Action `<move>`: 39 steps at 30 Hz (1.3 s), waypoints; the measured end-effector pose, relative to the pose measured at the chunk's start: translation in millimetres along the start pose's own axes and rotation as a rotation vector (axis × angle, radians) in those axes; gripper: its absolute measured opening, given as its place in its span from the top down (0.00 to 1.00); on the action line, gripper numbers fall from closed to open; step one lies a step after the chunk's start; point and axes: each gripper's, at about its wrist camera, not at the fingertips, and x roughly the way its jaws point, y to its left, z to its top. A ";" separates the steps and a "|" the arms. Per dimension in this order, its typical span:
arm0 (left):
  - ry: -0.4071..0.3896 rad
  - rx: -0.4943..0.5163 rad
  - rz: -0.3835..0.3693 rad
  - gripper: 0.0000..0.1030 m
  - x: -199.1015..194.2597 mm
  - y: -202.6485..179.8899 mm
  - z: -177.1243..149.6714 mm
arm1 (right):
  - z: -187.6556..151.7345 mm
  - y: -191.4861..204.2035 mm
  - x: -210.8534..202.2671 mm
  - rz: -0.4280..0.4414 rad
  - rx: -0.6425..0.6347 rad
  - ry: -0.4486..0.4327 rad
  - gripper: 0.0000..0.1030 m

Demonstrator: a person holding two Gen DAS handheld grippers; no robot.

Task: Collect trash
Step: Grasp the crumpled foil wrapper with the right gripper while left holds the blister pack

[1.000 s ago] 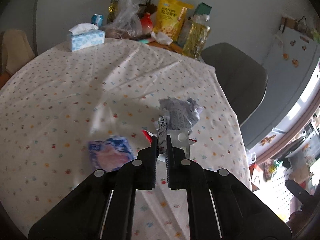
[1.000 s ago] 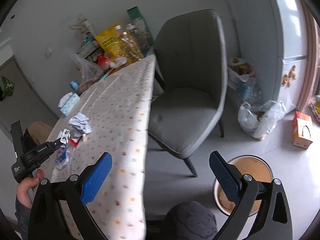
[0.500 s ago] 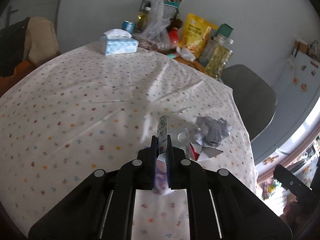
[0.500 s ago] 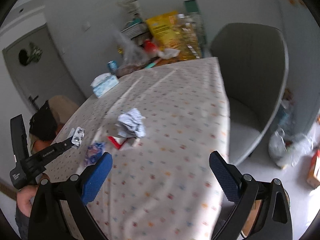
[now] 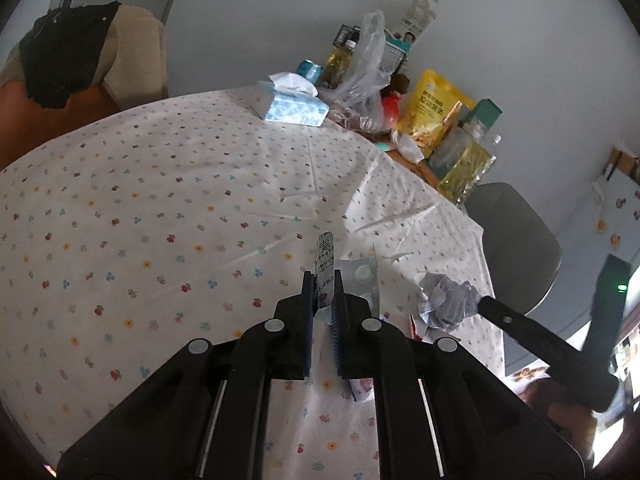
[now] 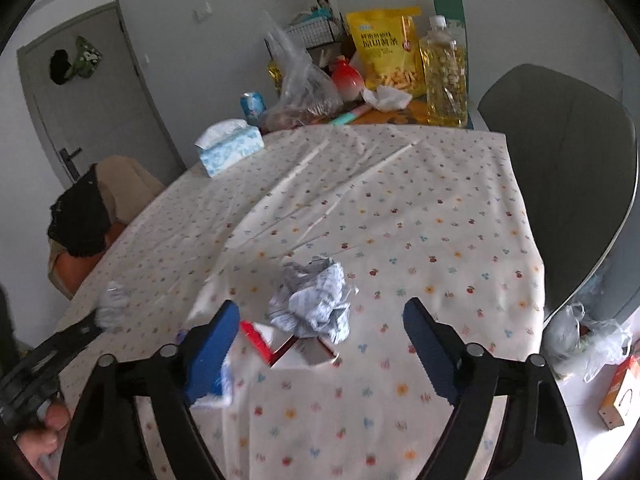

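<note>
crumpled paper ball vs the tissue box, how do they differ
The crumpled grey-white paper ball is wadded and shapeless; the blue-and-white tissue box is a neat rectangle. The ball lies near the table's front, over a red-and-white carton; the box sits at the far edge. Both rest on the flowered tablecloth.

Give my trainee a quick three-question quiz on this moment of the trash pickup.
1. True or false: the left gripper is shut on a printed paper slip and a blister pack.
2. What lies on the tablecloth between the fingers of the right gripper?
A. a tissue box
B. a crumpled paper wad
C. an oil bottle
3. Fill in: under the crumpled paper wad lies a flattened red and white ____.

Key:
1. True.
2. B; the fingers have just been closing, with the wad between them but not yet pressed.
3. Carton.
</note>
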 end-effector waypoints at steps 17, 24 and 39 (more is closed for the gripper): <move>0.018 0.020 -0.029 0.92 -0.5 -15.4 -15.8 | -19.1 -15.3 -22.3 -0.036 0.015 -0.014 0.99; 0.028 0.037 -0.042 0.92 -1.7 -25.2 -19.4 | -20.7 -24.1 -40.0 -0.027 0.031 -0.044 0.99; 0.036 0.022 -0.005 0.92 7.0 -14.5 -21.7 | -7.8 -30.9 -3.1 -0.098 0.006 -0.031 0.09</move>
